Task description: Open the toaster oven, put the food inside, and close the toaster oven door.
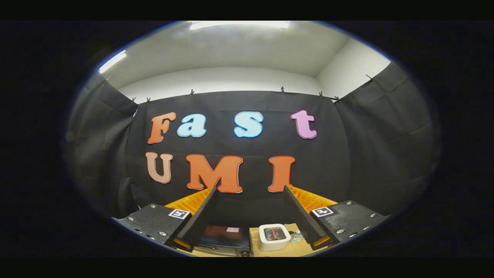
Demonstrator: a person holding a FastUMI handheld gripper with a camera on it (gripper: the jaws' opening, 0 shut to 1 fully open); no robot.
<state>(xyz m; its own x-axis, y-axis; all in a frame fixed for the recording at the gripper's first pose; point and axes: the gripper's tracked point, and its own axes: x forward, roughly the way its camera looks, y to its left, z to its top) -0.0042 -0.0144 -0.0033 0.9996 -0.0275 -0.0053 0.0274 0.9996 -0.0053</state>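
Fingers of the gripper (251, 193) stand spread wide and hold nothing, aimed high at the booth wall. The dark, glass-fronted toaster oven (225, 237) sits low between them on the wooden table (255, 236) (nearer the left finger), door apparently shut, the white rectangular food container (274, 236) just beside it.

**Booth backdrop and tabletop**

Black cloth (366, 154) hangs across the far side, held along its top edge by small clips (282, 90). Above it are a white wall (216, 79) and two ceiling light strips (239, 24). A tan table (254, 247) lies near.
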